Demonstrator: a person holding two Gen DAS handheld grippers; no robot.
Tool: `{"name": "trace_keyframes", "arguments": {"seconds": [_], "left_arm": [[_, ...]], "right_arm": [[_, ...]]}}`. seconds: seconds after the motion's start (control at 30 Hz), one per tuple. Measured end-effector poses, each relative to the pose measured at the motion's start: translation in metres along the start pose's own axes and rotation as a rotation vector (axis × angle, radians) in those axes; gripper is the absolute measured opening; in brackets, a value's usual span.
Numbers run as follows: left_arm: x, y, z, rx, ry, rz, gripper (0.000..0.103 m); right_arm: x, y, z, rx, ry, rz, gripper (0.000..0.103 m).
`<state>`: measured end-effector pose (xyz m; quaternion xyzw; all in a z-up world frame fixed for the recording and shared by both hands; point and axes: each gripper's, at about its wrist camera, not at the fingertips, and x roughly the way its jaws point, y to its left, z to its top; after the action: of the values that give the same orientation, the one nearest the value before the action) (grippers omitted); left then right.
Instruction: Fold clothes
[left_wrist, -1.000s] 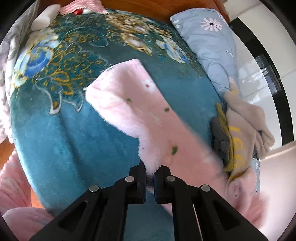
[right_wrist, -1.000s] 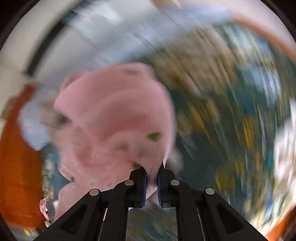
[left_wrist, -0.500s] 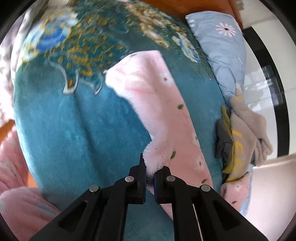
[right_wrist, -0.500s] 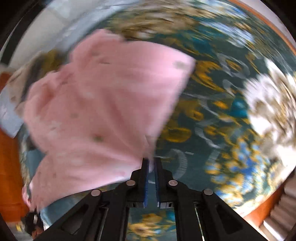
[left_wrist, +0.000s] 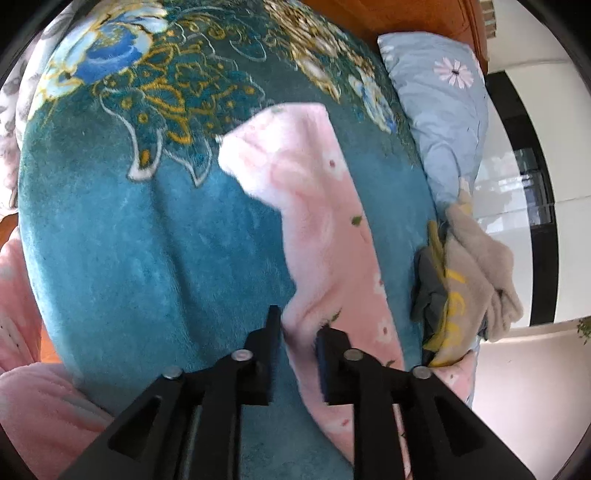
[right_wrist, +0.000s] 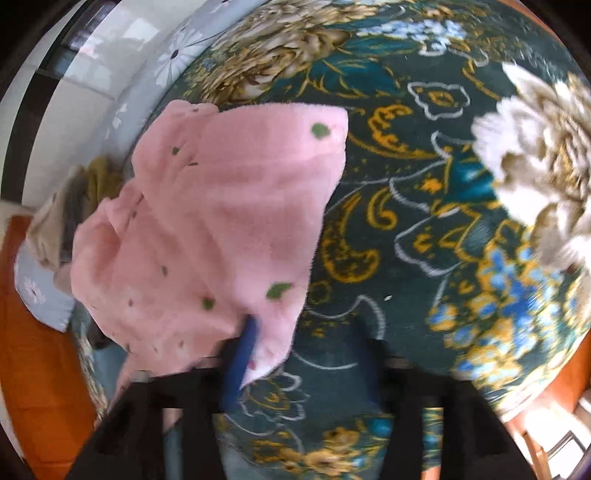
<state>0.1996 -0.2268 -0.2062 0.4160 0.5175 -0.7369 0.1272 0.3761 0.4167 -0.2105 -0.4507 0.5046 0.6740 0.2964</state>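
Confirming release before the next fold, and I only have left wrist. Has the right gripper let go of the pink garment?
Observer: The right gripper is open, jaws wide apart, though the view is blurred.
Operator: Cloth clear of it?
Observer: No. A corner of the pink garment drapes over one blue pad.
Operator: Other finger?
Observer: Bare, with only the blanket beyond it.
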Motion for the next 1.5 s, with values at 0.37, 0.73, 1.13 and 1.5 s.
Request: {"name": "trace_keyframes", "arguments": {"seconds": [0.37,0.73,1.13,1.5], "left_arm": [[0.011,0.012,0.034,-0.193,-0.002,0.005,0.038],[0.015,-0.006,0.041,-0.169,0.011,0.064,0.007],[-0.098,-0.068,0.058,-0.021,-0.242,0.03,0.005],[0.026,-0.094,0.072,0.165,0.033,0.236,0.034]], "right_arm": [[0.011,0.046,0.008,0.157,-0.049,0.056,0.062],[0.02,0.069,0.017,0.189,-0.051,0.051,0.014],[-0.098,0.116,0.021,0.07,-0.145,0.296,0.008],[-0.006,0.146,0.063,0.102,-0.047,0.205,0.009]]}}
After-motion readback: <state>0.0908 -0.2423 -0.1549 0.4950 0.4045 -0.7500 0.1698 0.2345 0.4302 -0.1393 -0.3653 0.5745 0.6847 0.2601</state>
